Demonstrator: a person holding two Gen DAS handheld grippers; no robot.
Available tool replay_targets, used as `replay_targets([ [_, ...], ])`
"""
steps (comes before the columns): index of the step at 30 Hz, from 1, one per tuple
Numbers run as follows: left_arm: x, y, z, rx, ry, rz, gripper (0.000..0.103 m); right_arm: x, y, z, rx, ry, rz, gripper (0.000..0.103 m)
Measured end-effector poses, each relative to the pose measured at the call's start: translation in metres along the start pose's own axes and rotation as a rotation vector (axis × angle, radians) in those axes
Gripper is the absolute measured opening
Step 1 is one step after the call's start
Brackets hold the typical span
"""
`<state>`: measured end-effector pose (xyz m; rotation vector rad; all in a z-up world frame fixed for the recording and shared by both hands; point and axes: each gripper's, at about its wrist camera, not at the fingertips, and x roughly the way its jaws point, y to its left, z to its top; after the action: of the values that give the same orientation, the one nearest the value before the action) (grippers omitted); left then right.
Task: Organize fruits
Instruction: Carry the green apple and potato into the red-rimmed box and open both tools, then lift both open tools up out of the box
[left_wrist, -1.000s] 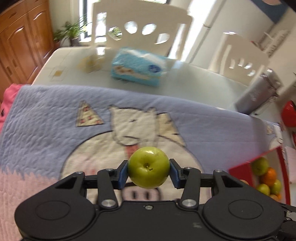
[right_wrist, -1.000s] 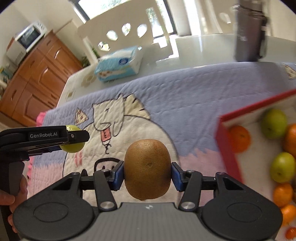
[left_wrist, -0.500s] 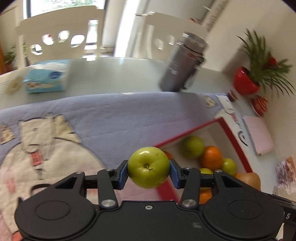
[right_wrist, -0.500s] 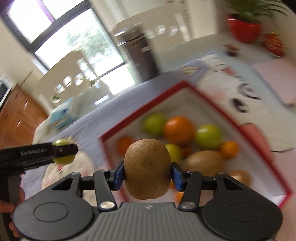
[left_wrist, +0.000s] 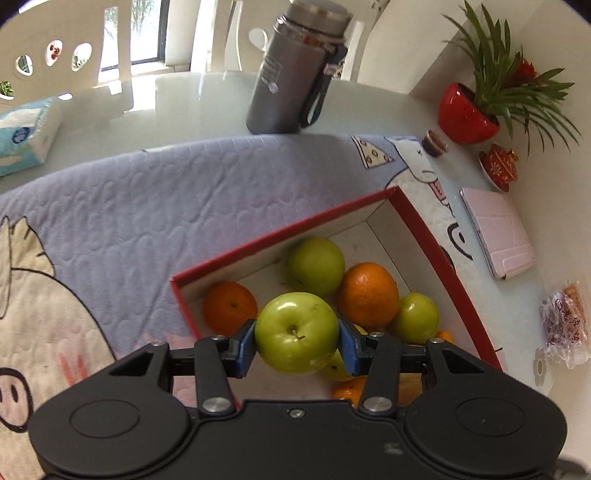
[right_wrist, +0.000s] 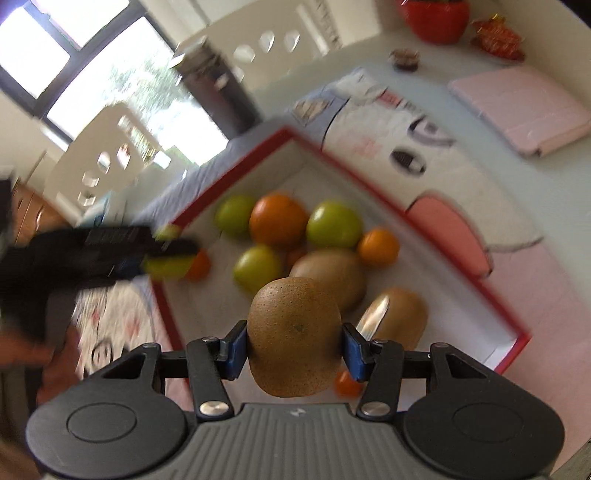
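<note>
Both pairs of blue-padded jaws were clamped on fruit: the left gripper (left_wrist: 297, 341) held a glossy green apple (left_wrist: 296, 334), the right gripper (right_wrist: 293, 347) a rough brown kiwi (right_wrist: 293, 334), both above the red-rimmed box (left_wrist: 280, 234) of apples, oranges and kiwis. No writing was legible. A quilted cartoon mat (left_wrist: 147, 206) lay beneath; a grey flask (left_wrist: 291, 70) stood behind.

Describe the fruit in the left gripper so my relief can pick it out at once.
Find the red-rimmed box on the lilac quilted mat. Over its near-left corner, the left gripper clamps a green apple between blue pads. Unlike the green apples lying inside, it is off the floor, stem facing the camera.
</note>
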<state>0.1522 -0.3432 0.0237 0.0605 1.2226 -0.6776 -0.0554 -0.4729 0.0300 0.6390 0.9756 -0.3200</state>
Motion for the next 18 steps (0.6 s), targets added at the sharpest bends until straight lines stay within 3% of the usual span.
replay_targets([
  [7,0.012,-0.007,-0.005,0.044,0.045,-0.014,0.054,0.020,0.003,-0.025,-0.016,0.124,0.034,0.054],
  [12,0.016,-0.008,-0.012,0.068,0.066,-0.021,0.054,0.020,0.005,-0.025,-0.033,0.115,0.007,0.057],
  [14,0.014,-0.012,-0.014,0.099,0.060,-0.015,0.070,0.015,0.004,-0.023,-0.027,0.096,0.021,0.056],
  [16,0.009,-0.014,-0.014,0.117,0.052,-0.010,0.070,0.009,0.003,-0.018,-0.009,0.072,0.044,0.056],
  [18,0.001,-0.016,-0.012,0.117,0.044,-0.018,0.077,0.007,0.002,-0.012,-0.021,0.060,0.014,0.056],
])
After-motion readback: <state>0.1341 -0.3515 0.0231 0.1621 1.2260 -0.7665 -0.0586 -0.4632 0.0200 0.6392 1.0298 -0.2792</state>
